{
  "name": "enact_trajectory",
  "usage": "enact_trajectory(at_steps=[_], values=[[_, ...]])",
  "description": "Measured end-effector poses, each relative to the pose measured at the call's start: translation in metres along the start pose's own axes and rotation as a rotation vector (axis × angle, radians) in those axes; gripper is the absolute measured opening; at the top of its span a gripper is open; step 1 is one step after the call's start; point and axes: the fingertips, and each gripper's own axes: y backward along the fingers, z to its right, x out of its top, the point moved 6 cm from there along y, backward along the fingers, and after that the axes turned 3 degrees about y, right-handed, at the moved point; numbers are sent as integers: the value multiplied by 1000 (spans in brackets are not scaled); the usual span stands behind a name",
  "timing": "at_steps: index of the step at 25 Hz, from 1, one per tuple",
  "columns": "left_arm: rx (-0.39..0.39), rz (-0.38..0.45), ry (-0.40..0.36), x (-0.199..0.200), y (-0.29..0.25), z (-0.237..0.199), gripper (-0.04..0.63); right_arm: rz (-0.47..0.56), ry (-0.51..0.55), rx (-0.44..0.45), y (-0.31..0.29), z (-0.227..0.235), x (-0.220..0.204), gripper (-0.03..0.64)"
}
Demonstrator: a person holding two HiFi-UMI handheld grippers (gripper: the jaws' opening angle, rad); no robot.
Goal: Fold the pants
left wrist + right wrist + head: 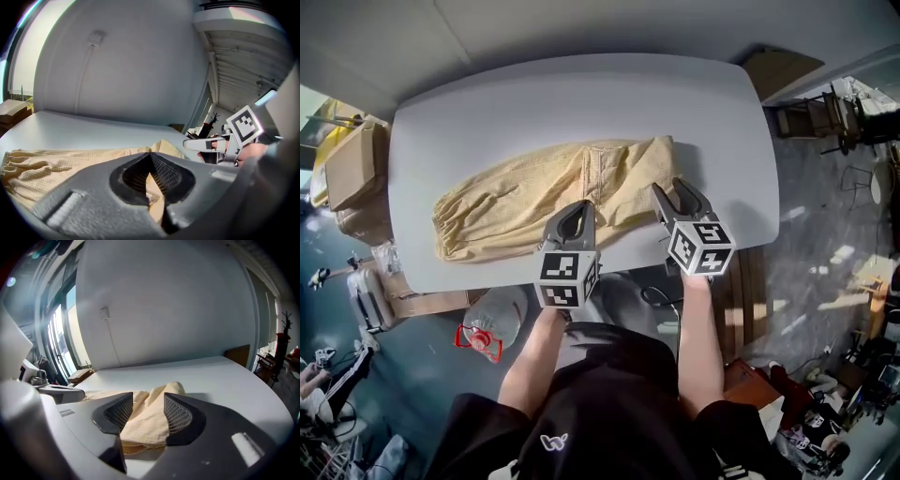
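Two grippers sit at the near side of a smooth, pale-grey table (487, 103) with rounded corners. The pants (516, 202) lie lengthwise across it: soft, pale-yellow cloth with a fine woven check, creased, with gathered cuffs at the left end and the broader waist end at the right. In the right gripper view, stacked layers show along the cloth's near edge.

Both bare forearms reach forward from the person's dark top, and both grippers tilt down toward the table. The left gripper (580, 205) points over the near edge of the pants around their middle. Its ribbed dark pads meet at the tips, and the cloth shows only through the gap behind them. The right gripper (668, 187) is by the waist end's near corner. Its jaws stand moderately apart, and the cloth shows between them with neither meshed pad pressing on it. Each gripper carries a cube with black-and-white square markers, left (567, 278) and right (701, 246)
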Motion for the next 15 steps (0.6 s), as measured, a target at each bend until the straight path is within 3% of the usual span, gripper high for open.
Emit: enact_trajectory(at_steps=[3,7,15], values=[[-14,-16,-17,-1,-12,12,3,-15,-77,-42,4,33,-8,271],[-12,-41,-25,-5,-26,23,3,-76,-112,-72,-1,69,-27,308],[33,-78,-9,-13,-48,29,3,-195,-170,23,-31,91,-64,314]])
